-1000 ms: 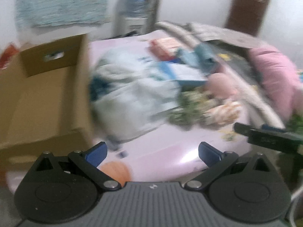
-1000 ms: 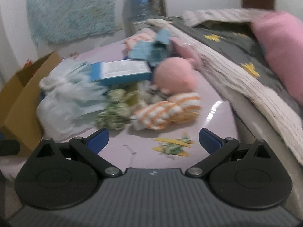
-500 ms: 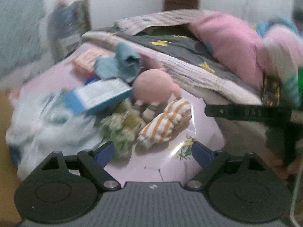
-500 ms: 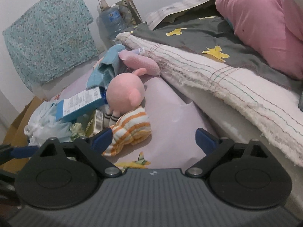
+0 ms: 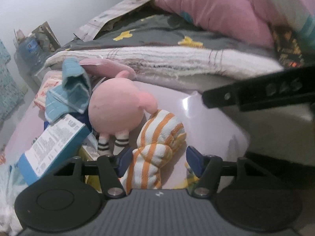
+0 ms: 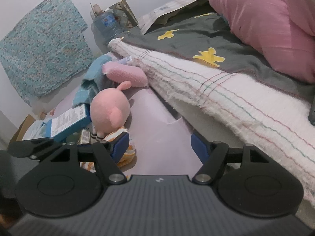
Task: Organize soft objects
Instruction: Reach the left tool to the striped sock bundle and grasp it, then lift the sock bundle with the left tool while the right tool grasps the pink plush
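An orange-and-white striped soft toy [image 5: 159, 147] lies on the lilac mat [image 5: 206, 118]. My left gripper [image 5: 160, 158] is open with the striped toy between its fingers, not closed on it. A round pink plush [image 5: 116, 108] with striped legs stands just behind it, also in the right wrist view [image 6: 110, 112]. A folded blue cloth [image 5: 69, 92] and a small pink pillow [image 6: 126, 75] lie further back. My right gripper [image 6: 159, 147] is open and empty over the mat, to the right of the striped toy [image 6: 126, 155].
A blue-and-white box [image 5: 53, 143] lies left of the pink plush. The bed with a white blanket [image 6: 236, 98], grey cover and pink pillow [image 6: 265, 25] runs along the right. A water jug [image 6: 106, 25] stands at the back, a cardboard box [image 6: 21, 125] at the left.
My left gripper swung right from the cardboard box and bag, then moved down around the striped toy. My right gripper turned right toward the bed edge and came lower.
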A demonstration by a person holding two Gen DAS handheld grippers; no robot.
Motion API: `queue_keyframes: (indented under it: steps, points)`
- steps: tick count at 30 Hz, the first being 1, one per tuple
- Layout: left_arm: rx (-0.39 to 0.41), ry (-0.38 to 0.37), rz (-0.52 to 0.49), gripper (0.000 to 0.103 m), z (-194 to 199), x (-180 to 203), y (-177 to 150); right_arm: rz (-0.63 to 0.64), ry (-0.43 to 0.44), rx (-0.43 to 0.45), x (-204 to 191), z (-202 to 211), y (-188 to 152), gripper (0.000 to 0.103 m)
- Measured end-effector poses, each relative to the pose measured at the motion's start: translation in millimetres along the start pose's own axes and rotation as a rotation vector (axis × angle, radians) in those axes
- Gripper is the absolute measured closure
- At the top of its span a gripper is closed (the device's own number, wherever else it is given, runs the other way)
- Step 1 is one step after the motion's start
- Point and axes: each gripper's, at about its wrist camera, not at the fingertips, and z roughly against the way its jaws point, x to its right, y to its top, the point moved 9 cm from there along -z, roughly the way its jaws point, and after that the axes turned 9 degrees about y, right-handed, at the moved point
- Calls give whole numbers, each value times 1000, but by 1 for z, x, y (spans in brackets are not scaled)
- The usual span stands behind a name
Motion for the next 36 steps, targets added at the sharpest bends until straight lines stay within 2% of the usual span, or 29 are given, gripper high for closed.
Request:
queue_keyframes:
  steps: [2, 4, 9, 15, 20, 26, 34, 36]
  points:
    - [-5, 41, -19, 46, -5, 1, 1, -2, -1, 3, 3, 0, 2, 34]
    - [-8, 59, -16, 56, -8, 0, 0, -3, 2, 5, 4, -1, 3, 34]
    - [-18, 58, 26, 60, -8, -6, 1, -6, 16, 10, 3, -4, 6, 34]
    - [-28, -33, 168, 61, 10, -20, 4, -27, 63, 48, -2, 1, 19, 33]
    - [-22, -142, 308, 61, 32, -39, 2, -70, 186, 76, -15, -3, 41, 32]
    - [-28, -166, 430, 61, 49, -61, -14, -112, 324, 1, -39, -47, 54, 30]
    - [-33, -94, 523, 61, 63, -93, -40, -135, 348, -126, -54, -117, 43, 30]
    - [-38, -91, 541, 61, 63, -97, -45, -137, 328, -132, -55, -125, 38, 42]
